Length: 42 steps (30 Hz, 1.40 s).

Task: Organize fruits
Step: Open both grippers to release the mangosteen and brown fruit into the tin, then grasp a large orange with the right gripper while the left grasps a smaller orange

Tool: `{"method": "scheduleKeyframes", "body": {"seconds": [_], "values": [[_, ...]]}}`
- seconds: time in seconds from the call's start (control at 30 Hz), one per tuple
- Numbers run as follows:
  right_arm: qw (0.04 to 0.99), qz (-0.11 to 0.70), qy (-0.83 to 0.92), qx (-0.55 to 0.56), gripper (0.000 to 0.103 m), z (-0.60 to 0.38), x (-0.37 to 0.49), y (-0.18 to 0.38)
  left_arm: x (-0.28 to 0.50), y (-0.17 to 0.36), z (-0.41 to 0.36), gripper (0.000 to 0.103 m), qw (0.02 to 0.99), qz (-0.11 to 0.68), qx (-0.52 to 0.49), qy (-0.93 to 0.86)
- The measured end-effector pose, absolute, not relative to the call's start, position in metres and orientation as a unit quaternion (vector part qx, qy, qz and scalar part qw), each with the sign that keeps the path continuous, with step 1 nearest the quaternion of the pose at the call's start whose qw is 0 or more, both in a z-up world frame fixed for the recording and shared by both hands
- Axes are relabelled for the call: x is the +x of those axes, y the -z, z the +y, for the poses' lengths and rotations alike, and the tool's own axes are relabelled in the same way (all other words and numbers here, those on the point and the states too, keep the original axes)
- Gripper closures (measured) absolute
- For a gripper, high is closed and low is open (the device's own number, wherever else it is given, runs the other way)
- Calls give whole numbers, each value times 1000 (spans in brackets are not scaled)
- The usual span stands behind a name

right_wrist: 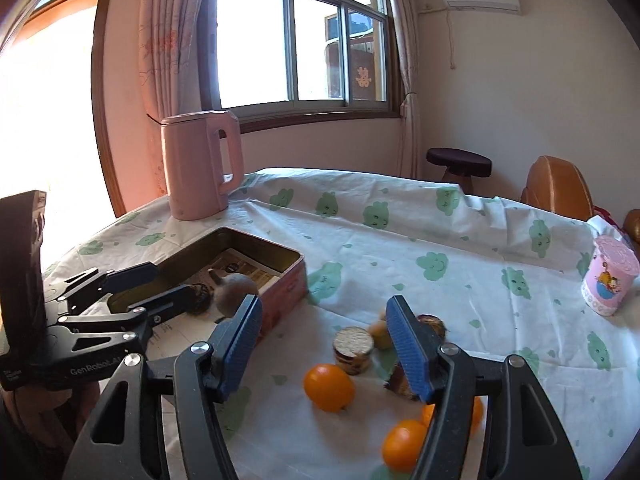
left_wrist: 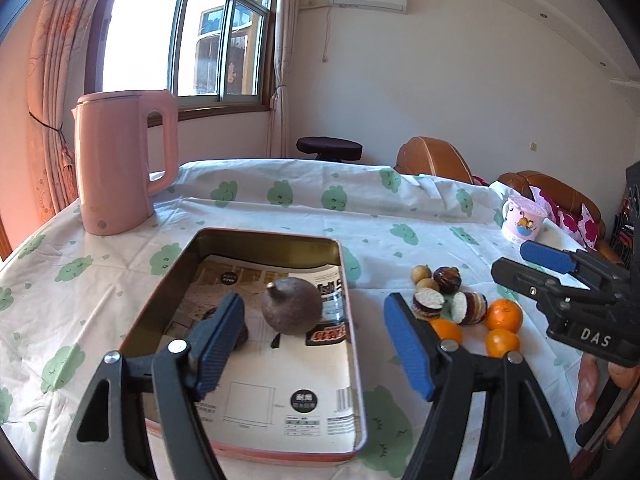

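We list: left gripper (left_wrist: 316, 344) agape, empty, over tin (left_wrist: 352, 360) holding brown fruit (left_wrist: 292, 306); right gripper (right_wrist: 324, 344) agape, empty, above oranges (right_wrist: 329, 387).

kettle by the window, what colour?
Pale pink kettle, handle included; clearest in the left wrist view.

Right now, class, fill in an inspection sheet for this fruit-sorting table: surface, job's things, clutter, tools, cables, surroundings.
Surface: tablecloth, white with green prints, wrinkled.
Job's things: tin tray holds a brown round fruit; oranges and cut halves lie beside it on the cloth.
Clutter: pink kettle, pink cup.
Tools: left tool open, empty; right tool open, empty.
Cables: nothing seen on the table.
Surroundings: window, curtains, stool, brown sofa.
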State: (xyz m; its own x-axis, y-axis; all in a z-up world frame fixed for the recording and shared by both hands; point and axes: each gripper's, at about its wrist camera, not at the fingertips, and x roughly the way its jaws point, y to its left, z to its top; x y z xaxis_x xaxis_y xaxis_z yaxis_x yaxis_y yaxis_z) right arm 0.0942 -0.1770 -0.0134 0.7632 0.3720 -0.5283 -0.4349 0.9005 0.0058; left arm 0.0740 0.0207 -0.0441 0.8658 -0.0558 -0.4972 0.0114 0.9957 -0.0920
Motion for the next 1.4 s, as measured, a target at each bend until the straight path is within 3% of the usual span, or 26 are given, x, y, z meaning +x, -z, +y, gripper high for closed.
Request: {"method": "scheduleKeyframes", "body": {"seconds": [0.23,0.57,0.73,0.8,1.1,1.3,1.4], "values": [[935,321,-149,-15,37,-241,111,38,83,51,-34,26,960,275,-4,46],[909,383,-166,-3,37,-238,128,64,88,50,-55,26,959,279,7,56],[888,420,-186,26,45,-243,137,75,90,52,-63,26,956,285,6,67],[884,421,-199,46,54,-247,138,76,89,52,-67,26,955,285,9,74],[922,367,-120,42,55,-280,115,59,96,57,-106,27,939,313,25,138],[929,358,-95,30,55,-290,116,56,107,71,-134,43,916,360,42,173],[930,355,-94,25,54,-290,115,54,112,79,-143,59,902,387,54,185]]}}
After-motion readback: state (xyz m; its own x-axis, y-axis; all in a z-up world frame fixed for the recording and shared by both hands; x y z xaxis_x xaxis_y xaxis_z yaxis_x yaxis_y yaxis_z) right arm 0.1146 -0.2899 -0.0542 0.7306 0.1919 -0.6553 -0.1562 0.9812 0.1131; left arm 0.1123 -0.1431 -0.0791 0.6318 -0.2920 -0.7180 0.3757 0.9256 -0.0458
